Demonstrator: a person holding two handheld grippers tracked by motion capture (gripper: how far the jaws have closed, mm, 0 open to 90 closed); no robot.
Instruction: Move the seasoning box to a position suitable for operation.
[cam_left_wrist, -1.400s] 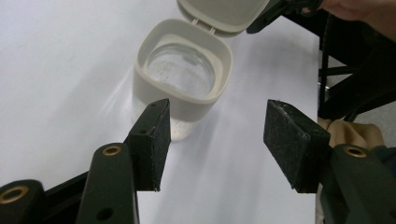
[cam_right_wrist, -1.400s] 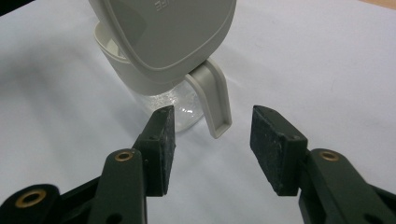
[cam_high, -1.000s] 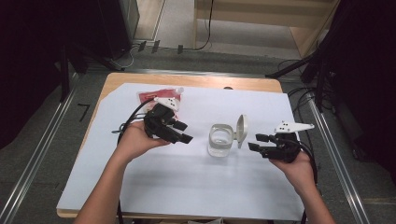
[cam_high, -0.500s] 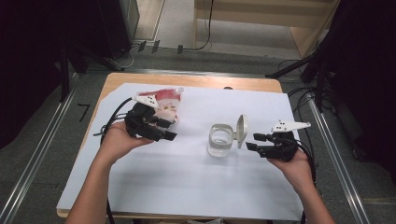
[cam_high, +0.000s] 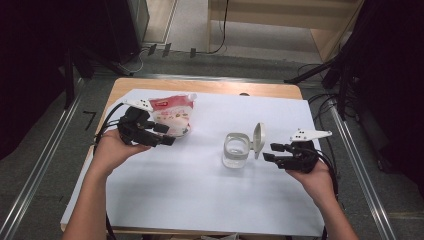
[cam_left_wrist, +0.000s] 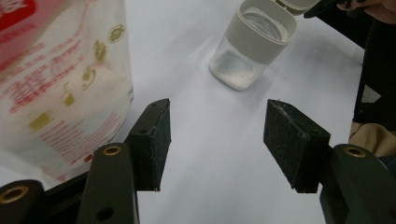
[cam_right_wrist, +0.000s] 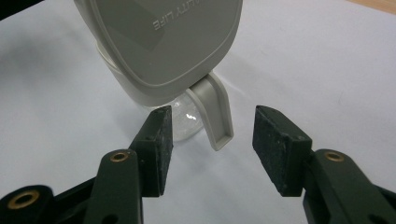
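White sheet (cam_high: 200, 200) under jar (cam_high: 236, 150), pouch (cam_high: 172, 116) apart.

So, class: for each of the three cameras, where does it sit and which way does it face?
High view: above the table's near side, facing forward and down; both forearms show.
Left gripper view: on the left gripper, facing pouch and jar.
Right gripper view: on the right gripper, facing the jar's open lid.
All share the jar.

glossy plastic pouch (cam_high: 172, 116), clear jar (cam_high: 235, 151) with matt plastic lid (cam_high: 258, 139), white paper sheet (cam_high: 200, 200).
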